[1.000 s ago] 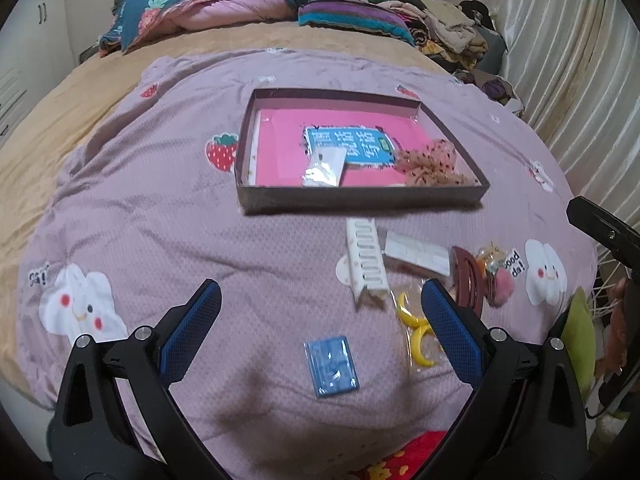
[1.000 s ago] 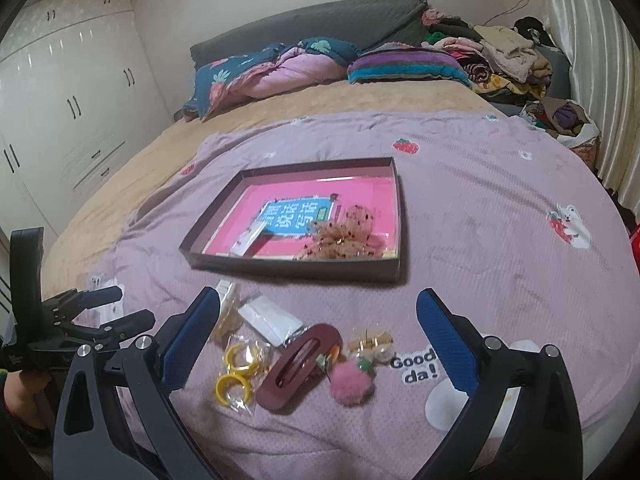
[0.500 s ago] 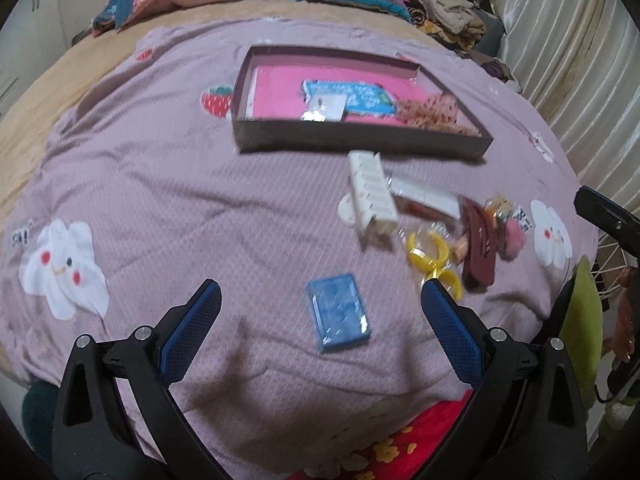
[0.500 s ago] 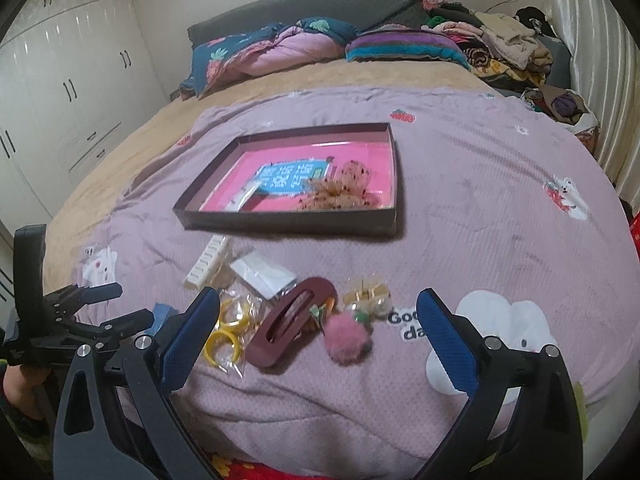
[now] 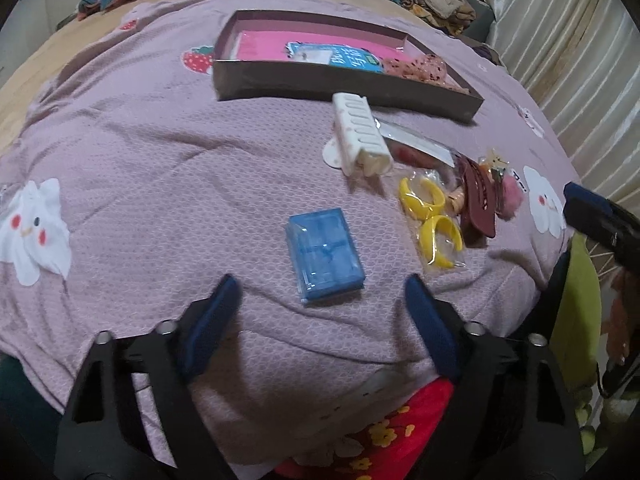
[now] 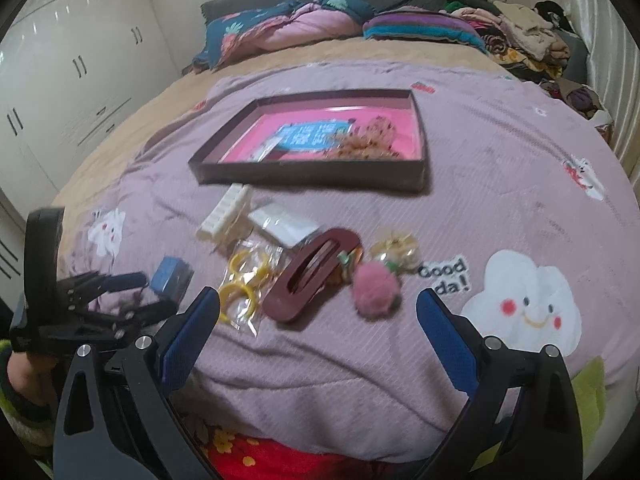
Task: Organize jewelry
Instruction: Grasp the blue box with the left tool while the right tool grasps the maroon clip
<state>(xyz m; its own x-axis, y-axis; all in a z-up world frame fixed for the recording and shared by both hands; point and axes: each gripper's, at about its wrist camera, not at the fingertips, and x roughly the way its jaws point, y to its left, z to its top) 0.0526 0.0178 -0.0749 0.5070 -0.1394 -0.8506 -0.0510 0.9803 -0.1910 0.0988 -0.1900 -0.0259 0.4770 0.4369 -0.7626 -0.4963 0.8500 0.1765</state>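
Observation:
A dark shallow tray (image 5: pixel 344 80) (image 6: pixel 312 170) with a pink floor lies on the purple blanket and holds a blue card and a tan scrunchie (image 6: pixel 372 140). In front of it lie a white comb clip (image 5: pixel 360 132), bagged yellow hoops (image 5: pixel 434 216) (image 6: pixel 244 280), a maroon hair clip (image 6: pixel 316 272), a pink pompom (image 6: pixel 376 290) and a blue box (image 5: pixel 324 256). My left gripper (image 5: pixel 320 300) is open just short of the blue box. My right gripper (image 6: pixel 318 312) is open just short of the maroon clip.
The blanket (image 5: pixel 160 168) falls away at the near bed edge over a red floral cloth (image 5: pixel 384 440). Pillows and piled clothes (image 6: pixel 500 28) lie at the bed's far end. White wardrobes (image 6: pixel 60 92) stand left, a curtain (image 5: pixel 580 40) right.
Both grippers have moved down and closer to the items. The left one has closed in on the blue box, which now lies between its open fingers' line. Nothing has been picked up.

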